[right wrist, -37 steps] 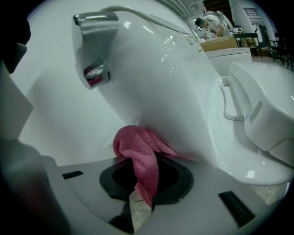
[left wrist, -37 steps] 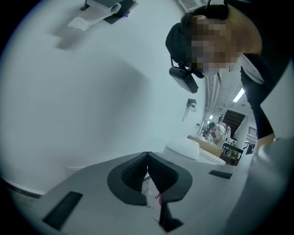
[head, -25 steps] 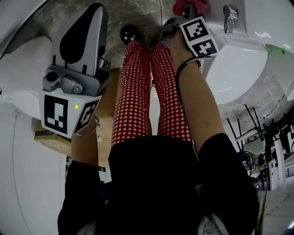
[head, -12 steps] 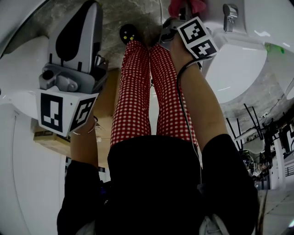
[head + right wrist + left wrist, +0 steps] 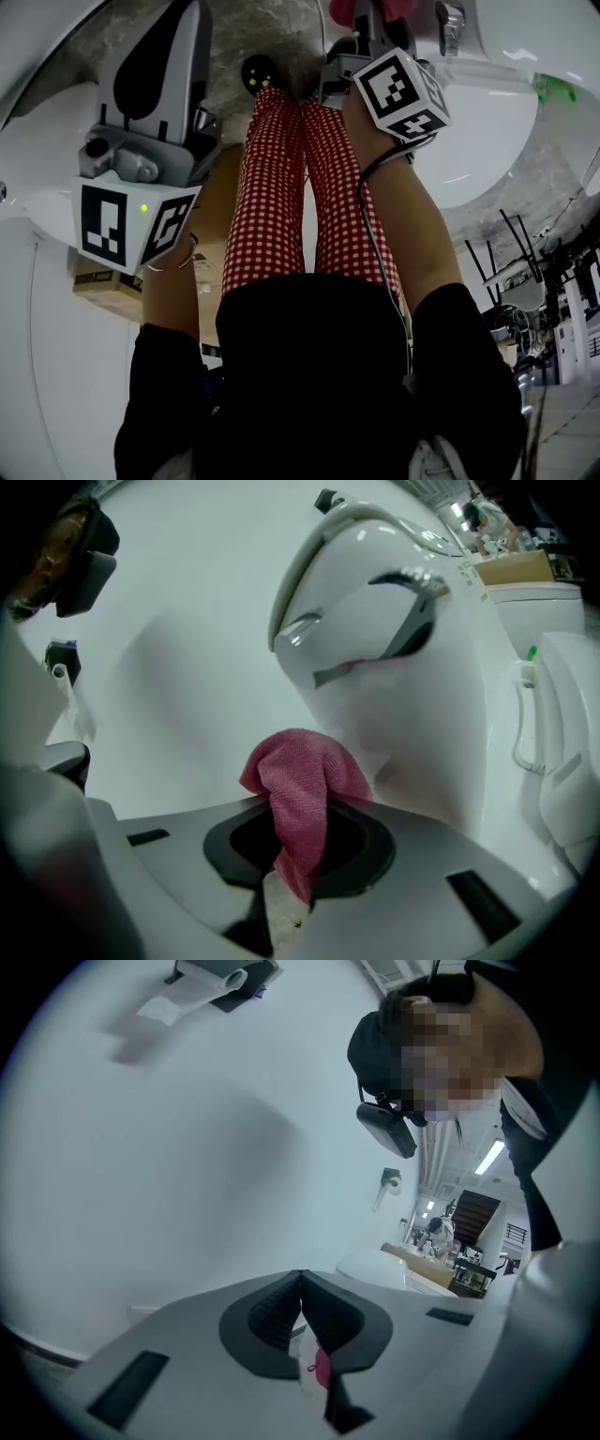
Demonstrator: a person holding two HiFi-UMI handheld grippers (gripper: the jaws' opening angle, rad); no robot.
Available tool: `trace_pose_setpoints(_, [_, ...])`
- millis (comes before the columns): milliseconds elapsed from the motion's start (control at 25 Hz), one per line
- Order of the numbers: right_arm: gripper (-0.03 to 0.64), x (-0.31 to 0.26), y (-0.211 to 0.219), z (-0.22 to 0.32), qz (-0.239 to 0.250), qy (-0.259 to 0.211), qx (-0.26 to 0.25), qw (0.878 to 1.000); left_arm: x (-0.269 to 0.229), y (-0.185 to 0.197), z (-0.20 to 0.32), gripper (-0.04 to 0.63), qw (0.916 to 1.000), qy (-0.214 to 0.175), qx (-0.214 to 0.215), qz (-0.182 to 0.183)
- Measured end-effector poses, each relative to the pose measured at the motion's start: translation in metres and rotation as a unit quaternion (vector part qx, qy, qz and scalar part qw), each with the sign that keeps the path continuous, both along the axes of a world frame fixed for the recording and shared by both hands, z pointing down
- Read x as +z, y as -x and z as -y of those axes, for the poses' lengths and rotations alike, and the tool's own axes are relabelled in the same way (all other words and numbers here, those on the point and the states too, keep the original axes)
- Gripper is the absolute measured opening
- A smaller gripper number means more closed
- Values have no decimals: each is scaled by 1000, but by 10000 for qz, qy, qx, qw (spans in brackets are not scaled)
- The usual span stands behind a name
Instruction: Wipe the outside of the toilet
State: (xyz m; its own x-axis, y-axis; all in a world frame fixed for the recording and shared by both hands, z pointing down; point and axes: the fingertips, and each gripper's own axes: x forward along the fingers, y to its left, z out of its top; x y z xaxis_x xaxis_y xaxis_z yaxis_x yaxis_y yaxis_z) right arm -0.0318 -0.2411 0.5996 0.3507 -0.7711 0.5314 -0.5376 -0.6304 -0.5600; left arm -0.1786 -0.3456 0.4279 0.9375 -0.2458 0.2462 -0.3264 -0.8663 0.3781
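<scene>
At the top centre of the head view, the right hand-held gripper (image 5: 292,836), clamped on the pink cloth (image 5: 302,780), has shifted upward beside the white toilet (image 5: 487,141). Wiping looks imminent. The left hand-held gripper (image 5: 300,1309) stays closed, empty.

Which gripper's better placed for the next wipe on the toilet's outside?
Right. The right gripper is shut on the pink cloth, with the toilet directly ahead of it. The left gripper has its jaws together and holds no cloth.
</scene>
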Motion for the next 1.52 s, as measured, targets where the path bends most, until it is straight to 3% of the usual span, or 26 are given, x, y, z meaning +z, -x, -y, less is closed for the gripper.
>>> trace_pose_setpoints(280, [78, -8, -17, -33, 75, -60, 553, 9984, 0, -8, -12, 9, 9999, 36, 128, -24])
trace_pose_setpoints(880, [78, 0, -18, -67, 283, -76, 1035, 9942, 1, -18, -25, 9, 9995, 36, 308, -2])
trace_pose_setpoints(1520, [78, 51, -4, -107, 443, 703, 954, 9920, 4, -26, -37, 9, 9987, 34, 499, 51])
